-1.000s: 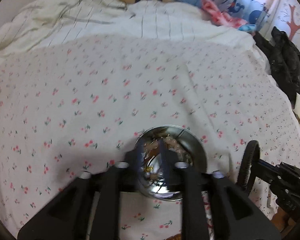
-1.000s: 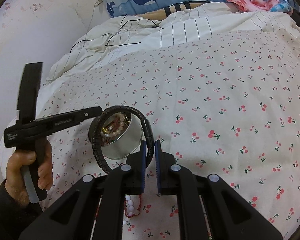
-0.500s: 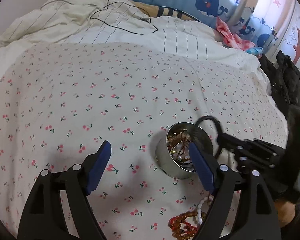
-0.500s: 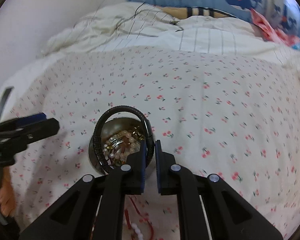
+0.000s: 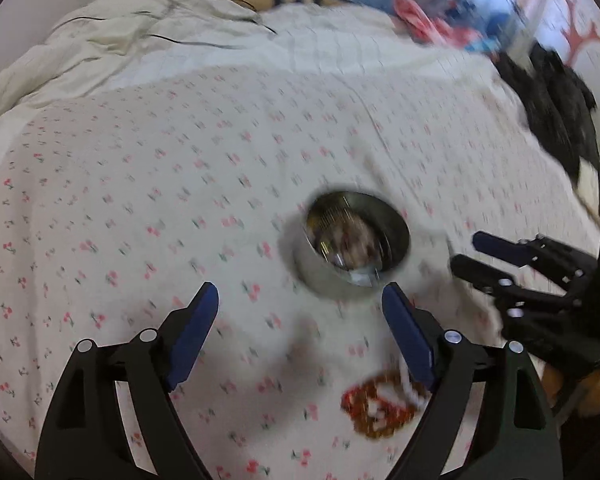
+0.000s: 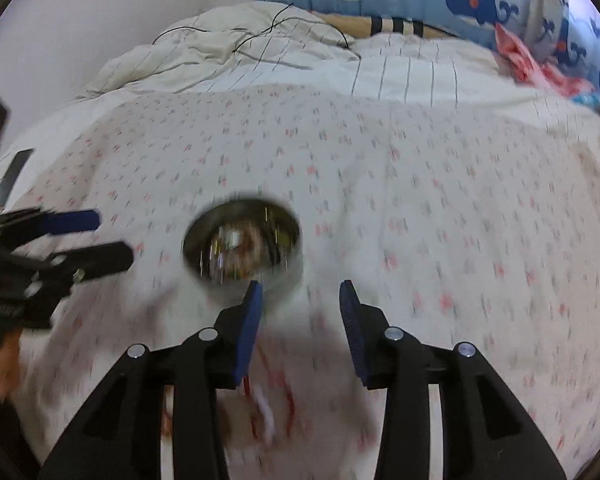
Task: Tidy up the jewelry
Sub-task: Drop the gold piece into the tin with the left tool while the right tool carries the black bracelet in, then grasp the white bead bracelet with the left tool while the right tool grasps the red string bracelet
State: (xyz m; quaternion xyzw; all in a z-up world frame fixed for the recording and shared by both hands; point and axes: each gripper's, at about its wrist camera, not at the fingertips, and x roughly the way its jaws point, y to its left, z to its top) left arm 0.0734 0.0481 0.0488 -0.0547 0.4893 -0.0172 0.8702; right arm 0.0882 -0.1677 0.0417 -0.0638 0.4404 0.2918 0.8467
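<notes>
A round shiny metal tin (image 5: 354,248) stands upright on the soft cherry-print bedsheet (image 5: 140,184), with blurred beads and chains inside. The left gripper (image 5: 300,304) is wide apart and holds nothing; the tin is just beyond its right finger. The right gripper (image 6: 300,292) is also apart and empty, its left finger before the tin's wall. A red-brown bead bracelet (image 5: 380,404) lies on the sheet near the tin.
</notes>
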